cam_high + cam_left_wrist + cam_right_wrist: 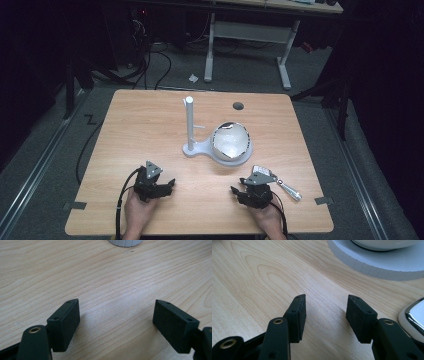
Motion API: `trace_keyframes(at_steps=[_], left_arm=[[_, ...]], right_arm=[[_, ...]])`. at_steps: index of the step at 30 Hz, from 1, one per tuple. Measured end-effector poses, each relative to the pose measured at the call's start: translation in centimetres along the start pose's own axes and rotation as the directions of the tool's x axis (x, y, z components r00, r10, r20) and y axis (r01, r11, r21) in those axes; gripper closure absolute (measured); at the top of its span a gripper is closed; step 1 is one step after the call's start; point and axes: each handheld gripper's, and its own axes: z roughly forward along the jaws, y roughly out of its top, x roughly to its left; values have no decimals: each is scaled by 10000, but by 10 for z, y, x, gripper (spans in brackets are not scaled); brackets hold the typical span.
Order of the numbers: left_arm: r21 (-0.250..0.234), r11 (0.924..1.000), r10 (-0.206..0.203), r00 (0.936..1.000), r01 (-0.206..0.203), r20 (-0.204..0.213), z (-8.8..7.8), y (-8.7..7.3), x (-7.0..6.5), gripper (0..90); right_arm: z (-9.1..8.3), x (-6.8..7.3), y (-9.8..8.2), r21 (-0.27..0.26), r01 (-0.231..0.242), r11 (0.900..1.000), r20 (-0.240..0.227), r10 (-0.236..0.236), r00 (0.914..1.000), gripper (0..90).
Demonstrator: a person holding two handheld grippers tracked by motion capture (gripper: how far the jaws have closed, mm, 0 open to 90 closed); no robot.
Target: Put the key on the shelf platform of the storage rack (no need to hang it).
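From the high view, both grippers sit at the near edge of the table (150,120), each held in a hand, and neither has hold of anything: the left gripper (169,184) points toward the middle of the table, the right gripper (236,190) lies just in front of a white stand (197,147) whose base carries a white bowl-shaped thing (231,141), tilted on its side with its hollow facing the person. A thin post (189,122) rises from the stand's left end. A small shiny tool (287,188) lies just beside the right gripper, on its right. In the left gripper view the jaws stand wide apart over bare wood with nothing between them, and the edge of the stand (125,242) shows well ahead. In the right gripper view the jaws are parted about half as wide, also empty, with the stand's base (377,263) near ahead and a shiny rim (415,315) at the lower right. I judge the work not yet begun: nothing is gripped or lifted, and every reach and grasp remains to be done.
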Motion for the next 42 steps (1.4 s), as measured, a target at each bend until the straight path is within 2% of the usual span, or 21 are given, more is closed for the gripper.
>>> trace_keyframes(at_steps=[34, 42], left_arm=[[9, 10000, -21, 10000, 21, 10, 0, 0, 0, 224], [11, 10000, -27, 10000, 27, 14, 0, 0, 0, 224]], right_arm=[[0, 1, 0, -20, -15, 10000, -21, 15, 10000, 501], [-3, 0, 1, -430, -159, 9989, 26, 160, 9999, 489]])
